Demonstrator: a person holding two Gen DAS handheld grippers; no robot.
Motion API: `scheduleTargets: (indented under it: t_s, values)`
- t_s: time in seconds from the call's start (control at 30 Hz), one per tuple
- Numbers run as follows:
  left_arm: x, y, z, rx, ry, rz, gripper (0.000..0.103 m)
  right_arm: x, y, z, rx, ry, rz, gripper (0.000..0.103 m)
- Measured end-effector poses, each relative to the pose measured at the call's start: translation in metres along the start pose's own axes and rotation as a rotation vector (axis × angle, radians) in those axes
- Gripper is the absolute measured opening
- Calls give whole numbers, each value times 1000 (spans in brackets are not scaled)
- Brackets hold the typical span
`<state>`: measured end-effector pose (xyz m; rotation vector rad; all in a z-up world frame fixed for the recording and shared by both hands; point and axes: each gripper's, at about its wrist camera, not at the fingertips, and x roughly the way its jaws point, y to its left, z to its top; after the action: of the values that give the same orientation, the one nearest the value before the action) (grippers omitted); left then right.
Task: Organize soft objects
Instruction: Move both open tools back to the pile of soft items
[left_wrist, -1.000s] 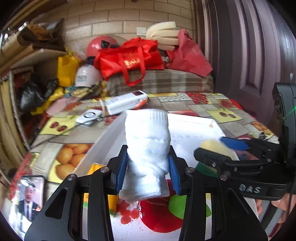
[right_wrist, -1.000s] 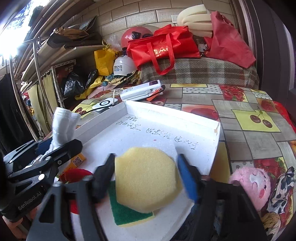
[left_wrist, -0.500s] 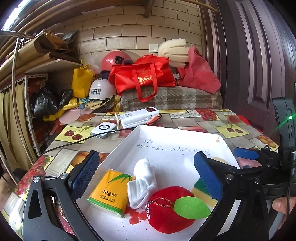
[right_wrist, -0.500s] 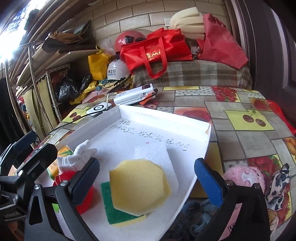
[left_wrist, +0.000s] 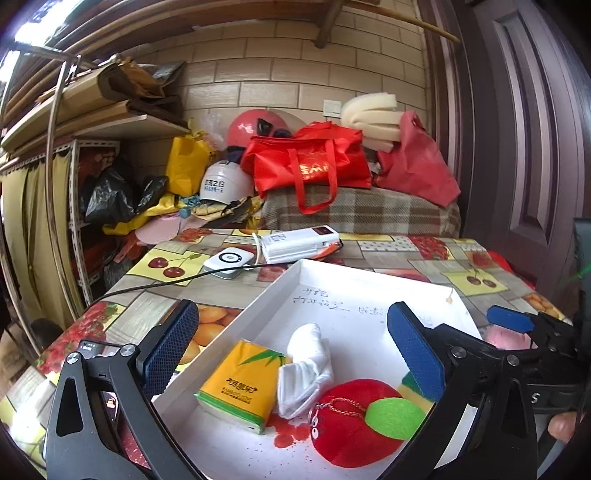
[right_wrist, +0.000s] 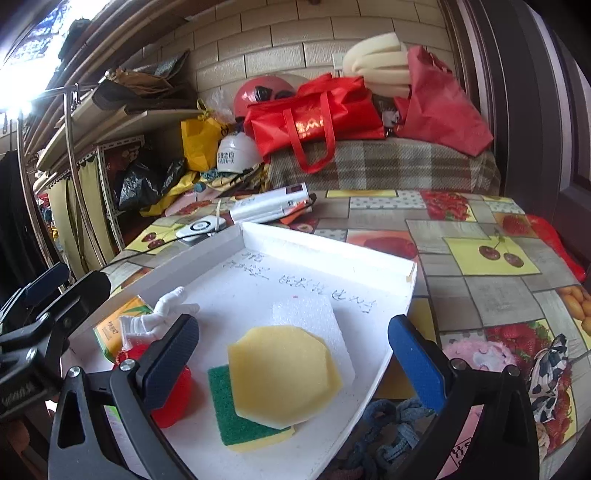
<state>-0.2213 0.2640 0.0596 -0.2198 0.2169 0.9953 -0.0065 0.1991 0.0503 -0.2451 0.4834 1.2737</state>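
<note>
With their blue pads spread wide and nothing pressed between them, the left gripper (left_wrist: 293, 350) and the right gripper (right_wrist: 293, 354) both hang over the near end of one white tray (left_wrist: 369, 291); the jaws of each have just been opening, the left off the rolled sock and the right off the yellow sponge, and both are now free of what lies below. Under the left gripper lies one white rolled sock (left_wrist: 304, 363), leaning against one yellow tissue pack (left_wrist: 240, 384) on its left and touching one red plush apple (left_wrist: 356, 424) with a green felt leaf at its right. Under the right gripper one pale yellow eight-sided sponge (right_wrist: 282, 369) rests on top of one green-and-yellow scouring sponge (right_wrist: 229, 421) and partly over one white foam block (right_wrist: 314, 317). That makes six soft things in the tray.

Off the tray, on the fruit-patterned tablecloth (right_wrist: 480, 291) to the right, sit one pink plush toy (right_wrist: 476, 356), one black-and-white patterned cloth (right_wrist: 546, 373) and one blue knotted rope (right_wrist: 388, 424) at the near edge. Beyond the tray lie one white power bank (left_wrist: 301, 243) and one small white disc-faced device (left_wrist: 229, 260).
</note>
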Motion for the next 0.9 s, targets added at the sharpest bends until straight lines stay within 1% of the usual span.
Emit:
scheduleTargets:
  t_s: [0.07, 0.13, 0.2, 0.23, 0.33, 0.43, 0.5, 0.57, 0.63, 0.7, 0.73, 0.8, 0.9]
  values:
    - [-1, 3, 0, -17, -1, 1, 103, -5, 1, 0, -5, -24, 1, 102]
    - [-1, 4, -1, -26, 12, -12, 103, -13, 1, -2, -6, -69, 4, 102]
    - [-3, 1, -2, -20, 12, -12, 103, -23, 3, -3, -14, -118, 24, 102]
    - [-5, -1, -3, -10, 7, -10, 103, -29, 5, -4, -30, -146, 31, 102]
    - [-10, -9, -5, 19, -7, -10, 103, -40, 19, -10, -111, -175, 33, 103]
    - [-16, -16, -7, 42, -14, -28, 103, -51, 25, -14, -151, -201, 45, 103]
    - [-19, -21, -9, 48, -7, -69, 103, -56, 20, -17, -139, -191, 61, 103]
    - [-23, -29, -10, 62, 1, -126, 103, -67, 7, -22, -118, -175, 78, 103]
    - [-27, -40, -12, 92, 3, -171, 103, -78, -5, -28, -119, -159, 76, 103]
    - [-32, -52, -14, 122, 6, -215, 103, -95, -18, -36, -128, -163, 77, 103]
    - [-35, -61, -16, 137, 14, -249, 103, -104, -27, -40, -136, -159, 76, 103]
    - [-39, -74, -18, 155, 30, -296, 103, -119, -46, -48, -144, -131, 80, 103]
    - [-47, -98, -22, 193, 53, -377, 103, -131, -77, -55, -116, -75, 45, 103]
